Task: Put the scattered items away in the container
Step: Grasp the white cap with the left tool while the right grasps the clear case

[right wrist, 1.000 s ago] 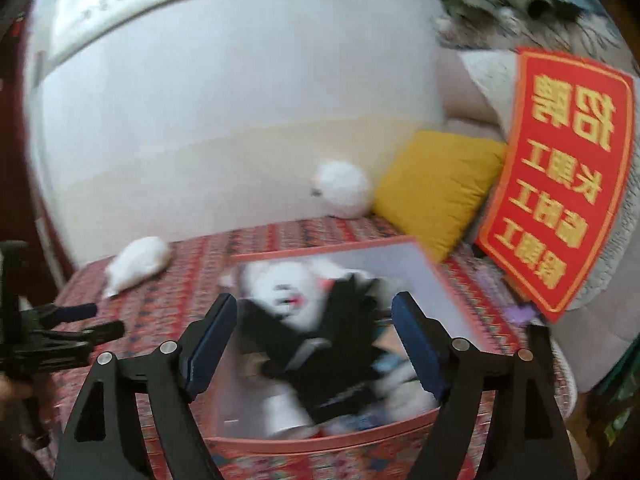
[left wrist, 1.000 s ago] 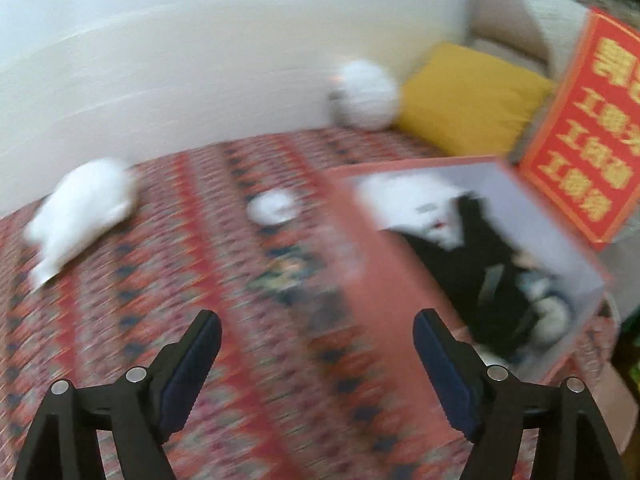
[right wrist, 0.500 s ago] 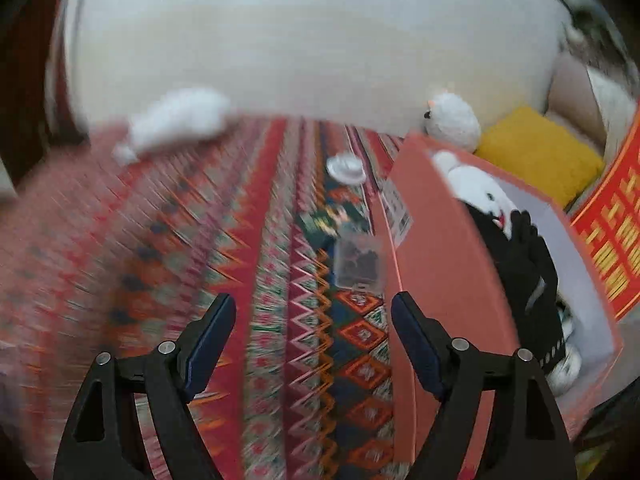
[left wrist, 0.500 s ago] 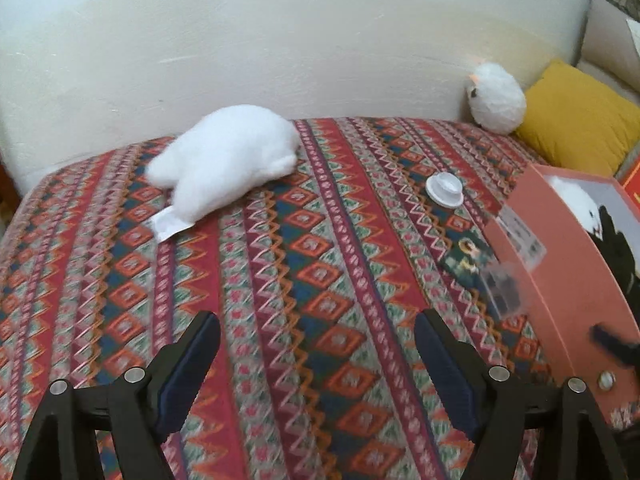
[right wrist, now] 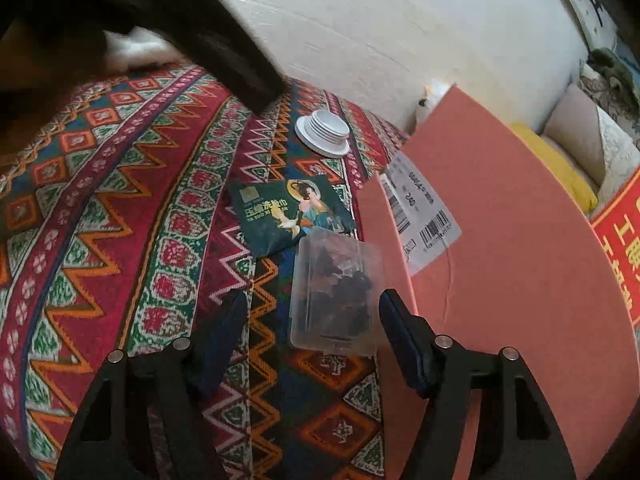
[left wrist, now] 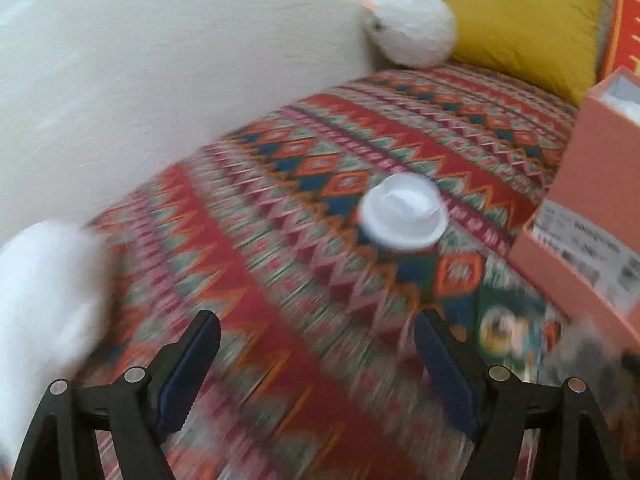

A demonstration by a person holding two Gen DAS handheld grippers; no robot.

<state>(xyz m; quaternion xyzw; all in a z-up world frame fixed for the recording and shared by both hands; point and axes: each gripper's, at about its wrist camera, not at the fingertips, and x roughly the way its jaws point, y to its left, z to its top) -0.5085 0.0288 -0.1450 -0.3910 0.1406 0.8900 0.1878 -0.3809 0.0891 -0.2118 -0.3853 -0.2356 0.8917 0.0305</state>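
Since half a second ago our right gripper [right wrist: 310, 320] has dropped low over the clear plastic case [right wrist: 334, 294], jaws wide and holding nothing, while our left gripper [left wrist: 316, 364], also wide and bare, has swung toward the white cap [left wrist: 402, 216]. We think we are about to pick up the case, so we need to go lower and squeeze, then lift it into the pink box [right wrist: 508, 264] just beside it. Around us the green packet [right wrist: 288, 210] and two white plush toys [left wrist: 408, 24] lie on the bright patterned blanket [right wrist: 120, 200] by a pale wall.

Clear packet [right wrist: 335, 294] (dark contents) beside box [right wrist: 500, 248]
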